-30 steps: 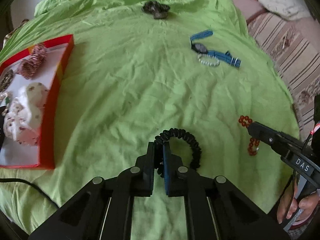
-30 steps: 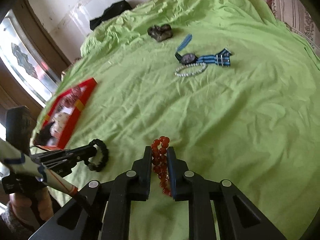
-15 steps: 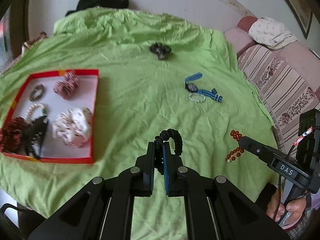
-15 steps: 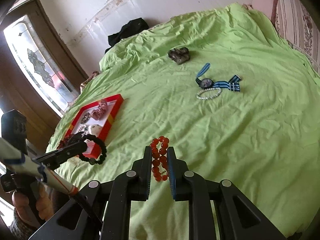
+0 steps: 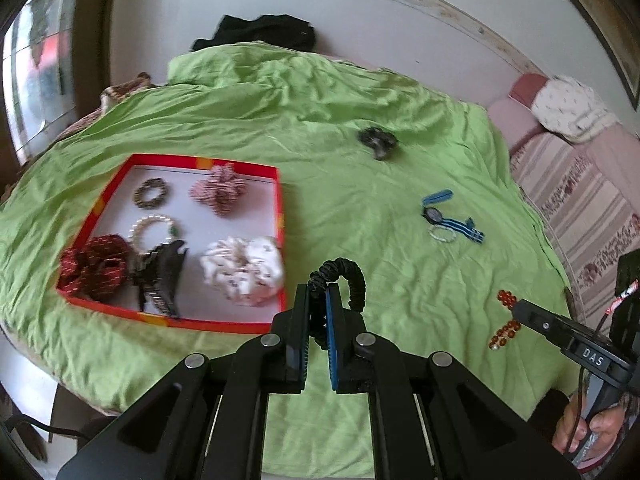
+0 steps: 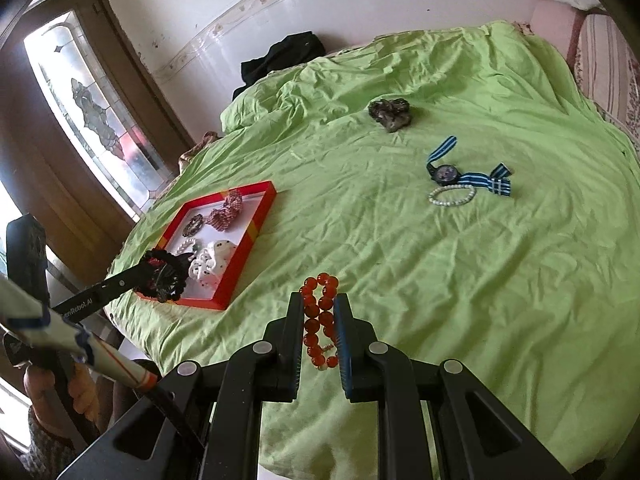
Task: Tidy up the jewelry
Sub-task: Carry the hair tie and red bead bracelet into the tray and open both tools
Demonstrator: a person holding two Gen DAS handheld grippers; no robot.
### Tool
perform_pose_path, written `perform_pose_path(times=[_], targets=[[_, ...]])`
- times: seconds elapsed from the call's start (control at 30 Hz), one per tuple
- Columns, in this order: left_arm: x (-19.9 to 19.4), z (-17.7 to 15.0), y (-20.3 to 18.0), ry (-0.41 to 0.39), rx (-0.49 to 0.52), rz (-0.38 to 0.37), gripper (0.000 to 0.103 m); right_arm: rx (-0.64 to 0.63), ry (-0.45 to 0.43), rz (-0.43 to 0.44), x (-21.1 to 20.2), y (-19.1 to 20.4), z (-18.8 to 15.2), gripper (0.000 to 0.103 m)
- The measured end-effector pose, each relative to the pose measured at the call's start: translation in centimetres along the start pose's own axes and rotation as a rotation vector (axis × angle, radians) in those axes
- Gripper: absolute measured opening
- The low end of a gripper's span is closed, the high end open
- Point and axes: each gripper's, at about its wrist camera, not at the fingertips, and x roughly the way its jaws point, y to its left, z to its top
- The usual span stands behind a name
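My left gripper (image 5: 318,300) is shut on a black coiled hair tie (image 5: 348,276) and holds it in the air above the green sheet, just right of the red tray (image 5: 280,216). My right gripper (image 6: 320,312) is shut on a red bead bracelet (image 6: 320,312), lifted above the sheet; it also shows in the left wrist view (image 5: 505,320). The tray (image 6: 244,248) holds several scrunchies, bracelets and a black claw clip (image 5: 160,276). A blue striped watch (image 6: 452,174), a pearl bracelet (image 6: 452,196) and a dark scrunchie (image 6: 390,114) lie on the sheet.
The green sheet (image 6: 440,280) covers a bed. Black clothing (image 5: 256,34) lies at the far edge by the wall. A striped sofa with a cushion (image 5: 572,108) stands to the right. A door with patterned glass (image 6: 92,120) is at the left.
Both grippers have risen off the sheet with their items. The left one has moved toward the tray, which is now fully in view.
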Motion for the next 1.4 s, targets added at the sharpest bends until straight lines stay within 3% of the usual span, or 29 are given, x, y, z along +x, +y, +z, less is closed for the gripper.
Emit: perform_pose_path(times=[0.4, 0.8, 1.07, 1.4], targets=[[-1.8, 1.1, 7.0, -0.042, -0.118, 0.070, 0.007, -0.118, 0.038, 0.015, 2.2, 5.2, 2.8, 0.016], [-2.6, 5.6, 13.3, -0.052, -0.155, 0.094, 0.007, -0.225, 0.053, 0.104, 5.9, 12.7, 7.2, 0.016], [-0.3, 8.7, 16.7, -0.010, -0.178, 0.086, 0.007, -0.274, 0.087, 0.146, 10.2, 17.0, 9.1, 0.016], [6.6, 13.9, 20.3, 0.074, -0.177, 0.110, 0.007, -0.245, 0.158, 0.205, 17.2, 20.0, 11.1, 0.016]])
